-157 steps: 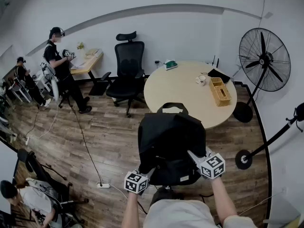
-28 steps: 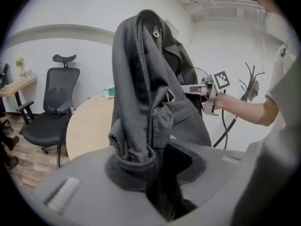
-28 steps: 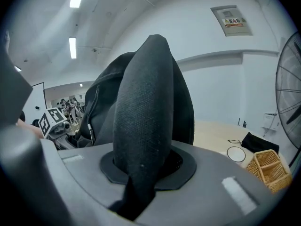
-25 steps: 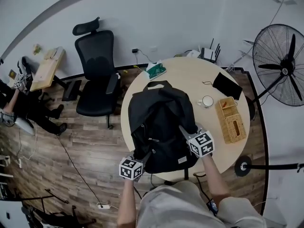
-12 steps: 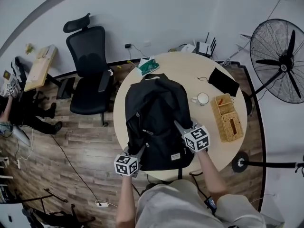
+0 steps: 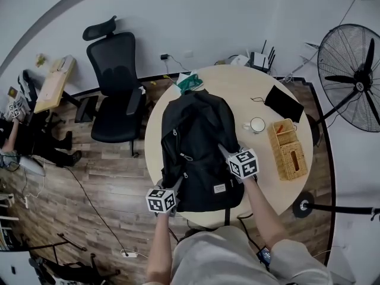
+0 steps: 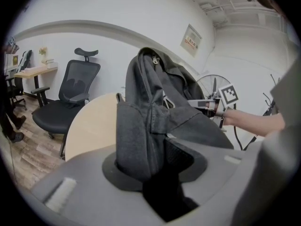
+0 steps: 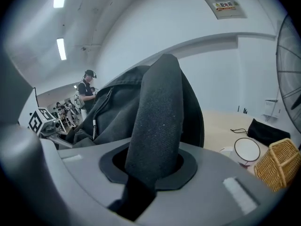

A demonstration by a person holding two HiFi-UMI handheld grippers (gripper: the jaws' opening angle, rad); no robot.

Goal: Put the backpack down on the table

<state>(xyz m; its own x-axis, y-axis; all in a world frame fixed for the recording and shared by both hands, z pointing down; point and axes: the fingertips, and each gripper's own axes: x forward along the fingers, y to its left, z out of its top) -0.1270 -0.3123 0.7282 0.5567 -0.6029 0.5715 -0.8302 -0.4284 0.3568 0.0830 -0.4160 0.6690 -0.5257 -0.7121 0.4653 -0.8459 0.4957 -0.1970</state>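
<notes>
Matt cloth backpack point(image 6: 199, 141), smooth wood table point(image 6: 237, 94)

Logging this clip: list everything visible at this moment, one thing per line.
backpack: one, black, lying on the table's near half
table: one, beige, round, centre
office chair: one, black, left of the table
fan: one, black, standing at right
wicker box: one, tan, table's right side
cup: one, white, left of the wicker box
flat pouch: one, black, table's far right
green item: one, table's far edge, behind the backpack
left gripper: one, grey, jaws opening, backpack fabric between them
right gripper: one, grey, closed on a backpack strap
</notes>
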